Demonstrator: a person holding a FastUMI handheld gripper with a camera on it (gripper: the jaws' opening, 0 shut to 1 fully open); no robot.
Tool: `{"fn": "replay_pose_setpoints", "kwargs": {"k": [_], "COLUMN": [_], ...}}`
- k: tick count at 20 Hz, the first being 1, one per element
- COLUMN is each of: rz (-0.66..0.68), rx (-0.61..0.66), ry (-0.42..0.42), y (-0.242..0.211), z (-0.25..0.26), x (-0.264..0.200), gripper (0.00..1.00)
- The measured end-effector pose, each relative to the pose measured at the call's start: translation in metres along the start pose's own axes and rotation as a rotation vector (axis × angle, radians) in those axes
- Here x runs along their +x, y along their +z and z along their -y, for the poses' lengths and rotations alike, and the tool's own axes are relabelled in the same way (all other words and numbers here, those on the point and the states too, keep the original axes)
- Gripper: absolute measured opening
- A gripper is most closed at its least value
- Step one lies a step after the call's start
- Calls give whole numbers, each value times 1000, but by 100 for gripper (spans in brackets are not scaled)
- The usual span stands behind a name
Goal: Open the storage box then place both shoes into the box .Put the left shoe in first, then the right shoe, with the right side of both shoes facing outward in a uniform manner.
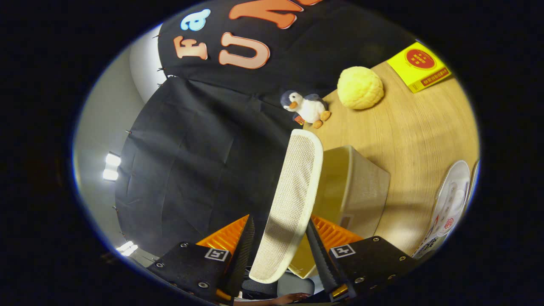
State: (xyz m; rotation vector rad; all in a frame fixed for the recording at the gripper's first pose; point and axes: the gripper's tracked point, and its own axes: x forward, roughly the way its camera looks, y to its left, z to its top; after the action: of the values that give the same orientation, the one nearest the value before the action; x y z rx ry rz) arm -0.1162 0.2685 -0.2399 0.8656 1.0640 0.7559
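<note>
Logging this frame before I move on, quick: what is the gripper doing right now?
Gripper: shut on the lid of the storage box, a finger on each side of it, the lid lifted clear of the box's opening.

Beige storage box [361,187] on the wooden surface [416,131], its woven lid [293,204] raised between the tool's [278,250] fingers; white shoe [450,204] at its 3 o'clock, apart.

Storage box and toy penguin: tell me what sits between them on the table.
Nothing: in the gripper view bare wooden table separates the storage box from the toy penguin. The box's lid stands between the gripper's fingers.
</note>
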Motion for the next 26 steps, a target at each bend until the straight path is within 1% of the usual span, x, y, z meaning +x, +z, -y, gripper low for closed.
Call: {"fn": "replay_pose_setpoints", "kwargs": {"k": [1, 2, 3, 4, 6, 8, 10, 15, 19, 21, 22, 23, 24, 26], "rz": [6, 11, 10, 12, 28, 37, 27, -10, -42, -58, -67, -69, -68, -55], "rx": [-43, -90, -126, -154, -204, -242, -263, -271, -240, -210, -201, -200, -211, -248], "ry": [-2, -3, 2, 8, 1, 3, 3, -17, -73, -84, -77, -79, -91, -139], "y": [3, 6, 6, 8, 14, 18, 16, 9, -1, -7, -10, -14, -15, -13], "z": [-13, -25, -39, -54, -77, -98, -117, -150, -161, -165, -170, -172, -170, -157], "x": [0, 4, 7, 11, 23, 39, 62, 122, 175, 192, 197, 200, 199, 194], "gripper": [67, 55, 49, 39, 29, 21, 22, 23, 23, 39, 57, 65, 76, 87]}}
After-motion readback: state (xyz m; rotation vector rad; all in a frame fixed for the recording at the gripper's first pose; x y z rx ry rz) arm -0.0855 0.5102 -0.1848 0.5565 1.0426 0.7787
